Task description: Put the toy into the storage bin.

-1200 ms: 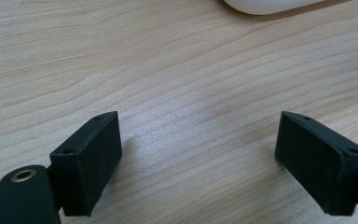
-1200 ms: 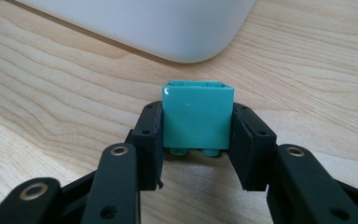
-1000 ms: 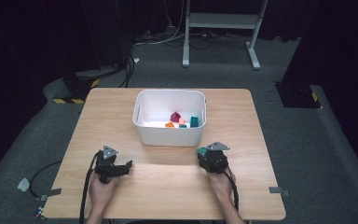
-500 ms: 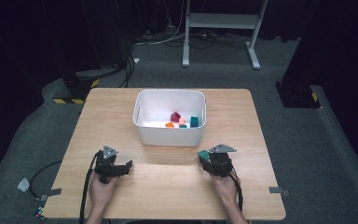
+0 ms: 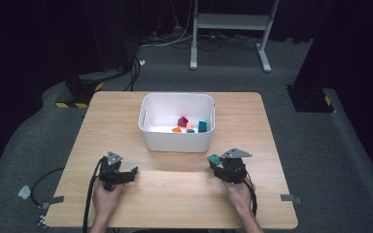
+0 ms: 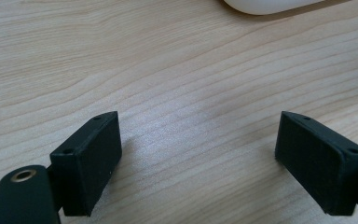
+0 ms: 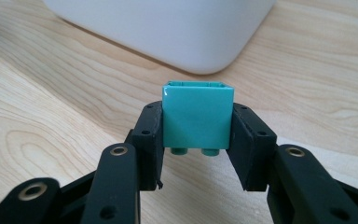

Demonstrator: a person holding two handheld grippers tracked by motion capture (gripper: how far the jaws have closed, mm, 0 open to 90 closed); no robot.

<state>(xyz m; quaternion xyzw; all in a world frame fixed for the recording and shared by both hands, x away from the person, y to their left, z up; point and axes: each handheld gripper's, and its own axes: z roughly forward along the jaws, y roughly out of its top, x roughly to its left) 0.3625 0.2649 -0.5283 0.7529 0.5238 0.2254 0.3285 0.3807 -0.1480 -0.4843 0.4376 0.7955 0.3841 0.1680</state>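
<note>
The right tongs [image 7: 196, 154] were clamped on a teal block [image 7: 196, 115], one jaw on each of its two side faces, and they held it just above the table [image 5: 175, 189], near the front wall of the white bin [image 5: 177, 141] and a little to its right side. The left tongs [image 6: 200, 163] stood wide apart with nothing between the jaws, low over bare wood on the left part of the table, with only the bottom edge of the bin ahead of them. Inside the bin lay several small blocks already: a dark red one [image 5: 182, 121], an orange one [image 5: 176, 129], a pink one [image 5: 189, 125] and another teal one [image 5: 202, 126]. I judged that the work, putting blocks into the bin, was mostly done, because no loose block lay on the table; what was left was to lift the held block over the rim and release it. The block was nearly cubic, so it had no clear long axis; its studs pointed back toward the hand, and its hollow open side pointed forward, toward the bin.
</note>
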